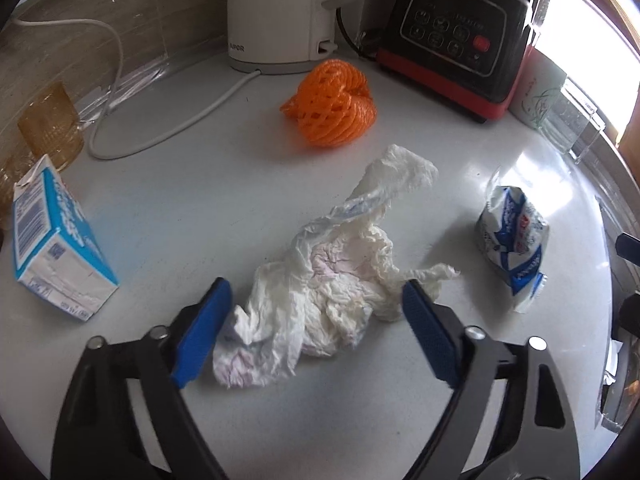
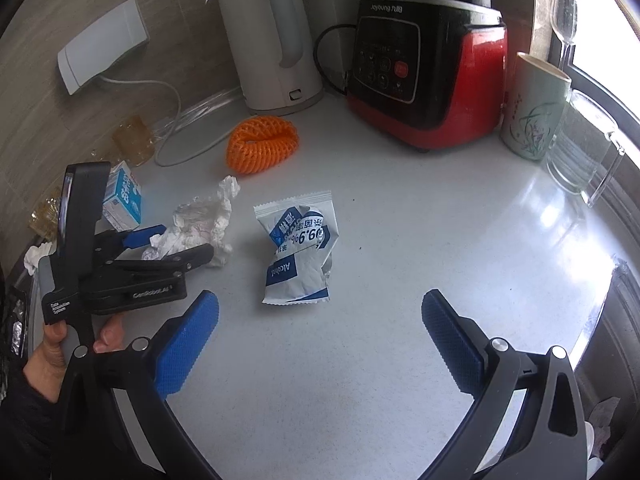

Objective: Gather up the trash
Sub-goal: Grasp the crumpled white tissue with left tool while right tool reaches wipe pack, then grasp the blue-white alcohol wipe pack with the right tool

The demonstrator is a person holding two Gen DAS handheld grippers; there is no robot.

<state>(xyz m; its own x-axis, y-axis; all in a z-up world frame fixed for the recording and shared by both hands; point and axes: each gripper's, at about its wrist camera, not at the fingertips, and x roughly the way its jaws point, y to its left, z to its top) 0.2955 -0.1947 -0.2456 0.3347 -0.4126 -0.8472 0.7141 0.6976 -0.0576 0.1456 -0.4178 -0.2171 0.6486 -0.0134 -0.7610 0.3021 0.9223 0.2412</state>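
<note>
The left tongs are lowered over a crumpled white paper tissue with faint pink stains on the pale grey glossy table. Their two blue ribbed pads straddle the tissue's near end, one on each side. The left pad lies against the paper's edge and the right pad sits at its fringe, yet the wad is not squeezed, so these tongs are released around it. From the right wrist view the same tongs reach into the tissue from the left, carried by a person's hand.

The right tongs hang spread wide above bare table, grasping nothing. Just beyond them lies a crumpled white and blue alcohol wipe sachet, apart from the tissue.

An orange foam fruit net rests farther back, near a white electric kettle and a black and red blender base. A small blue and white carton lies tipped on its side at the left, beside amber ribbed glasses. A pale painted mug and a clear glass jug stand at the right by the window
</note>
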